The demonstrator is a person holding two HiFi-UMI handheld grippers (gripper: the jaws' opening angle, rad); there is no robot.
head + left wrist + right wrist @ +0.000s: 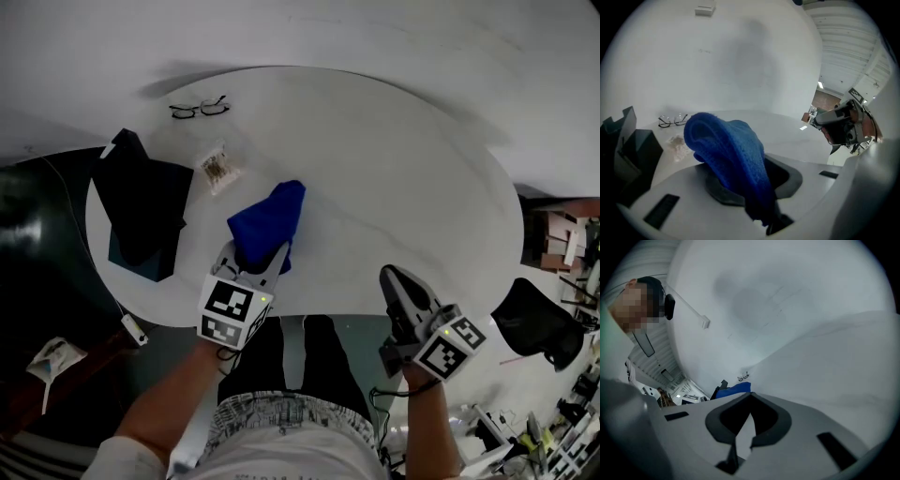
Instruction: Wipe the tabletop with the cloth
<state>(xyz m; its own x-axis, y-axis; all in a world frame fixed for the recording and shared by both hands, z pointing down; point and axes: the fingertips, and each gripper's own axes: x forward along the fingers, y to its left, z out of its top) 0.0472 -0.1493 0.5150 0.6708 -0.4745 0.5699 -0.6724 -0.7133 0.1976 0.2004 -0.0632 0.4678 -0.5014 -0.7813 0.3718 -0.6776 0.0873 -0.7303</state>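
Left gripper (255, 267) clamps a crumpled blue knitted cloth (272, 220) at centre-left of the head view, over the round white tabletop (394, 187). Right gripper (398, 281), lower right, is closed and empty. Wiping seems barely begun; next I should press the cloth down and sweep.

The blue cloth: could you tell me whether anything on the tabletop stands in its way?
Ahead and to the right of the cloth, clamped in the left gripper, the tabletop looks bare. To its left lie a small packet, glasses and a dark box, which would block wiping there.
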